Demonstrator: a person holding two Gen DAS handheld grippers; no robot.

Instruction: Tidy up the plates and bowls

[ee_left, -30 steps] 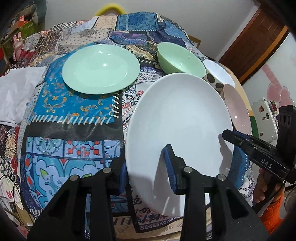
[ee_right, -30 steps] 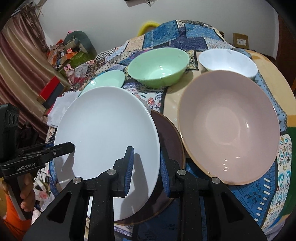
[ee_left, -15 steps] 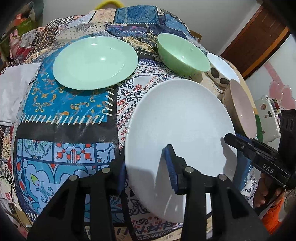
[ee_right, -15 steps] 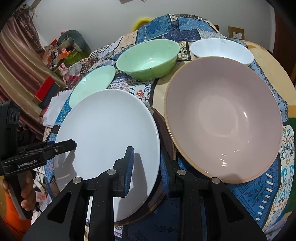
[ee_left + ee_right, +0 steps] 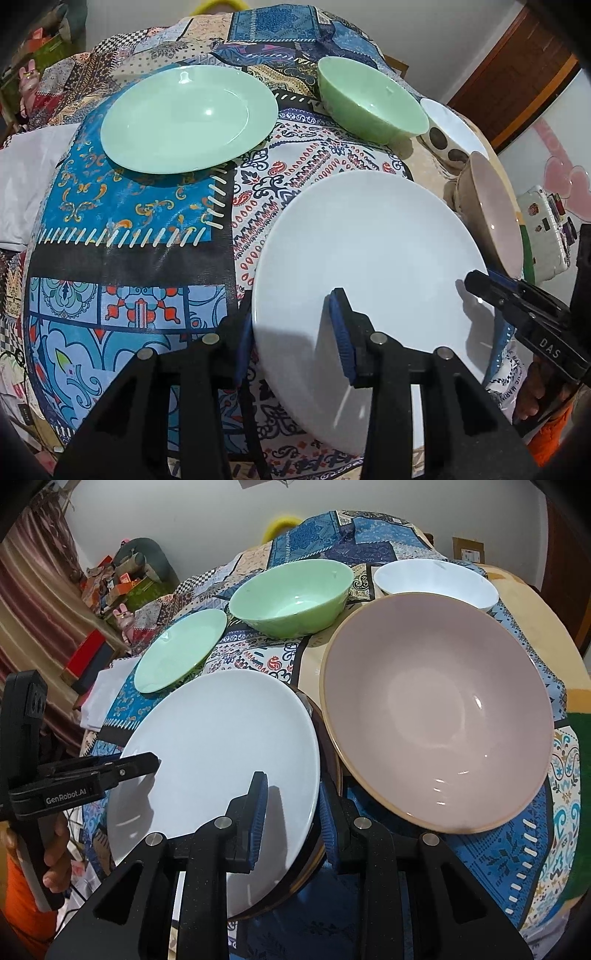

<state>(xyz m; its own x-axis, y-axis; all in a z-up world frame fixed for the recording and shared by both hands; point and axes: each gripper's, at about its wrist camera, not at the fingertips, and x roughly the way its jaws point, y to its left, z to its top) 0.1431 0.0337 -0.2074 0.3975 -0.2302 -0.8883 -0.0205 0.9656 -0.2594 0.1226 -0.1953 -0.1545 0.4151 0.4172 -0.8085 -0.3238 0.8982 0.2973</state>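
A large white plate [image 5: 369,251] [image 5: 221,746] is held between both grippers above the patchwork table. My left gripper [image 5: 291,332] is shut on its left rim. My right gripper [image 5: 290,818] is shut on its right rim, together with a dark brown plate [image 5: 325,775] that lies under it. A pale green plate [image 5: 188,118] [image 5: 181,650] lies at the far left. A green bowl [image 5: 369,99] [image 5: 291,594], a white spotted bowl [image 5: 450,136] [image 5: 436,581] and a large pink bowl [image 5: 436,709] [image 5: 495,206] stand beyond and to the right.
A folded white cloth [image 5: 26,184] lies at the table's left edge. The patchwork tablecloth [image 5: 129,236] covers the round table. Boxes and clutter [image 5: 118,579] stand beyond the table at the left. A white box [image 5: 543,236] sits off the right side.
Both grippers have lifted the white plate and drawn it back a little. The green plate and the bowls have not moved on the table.
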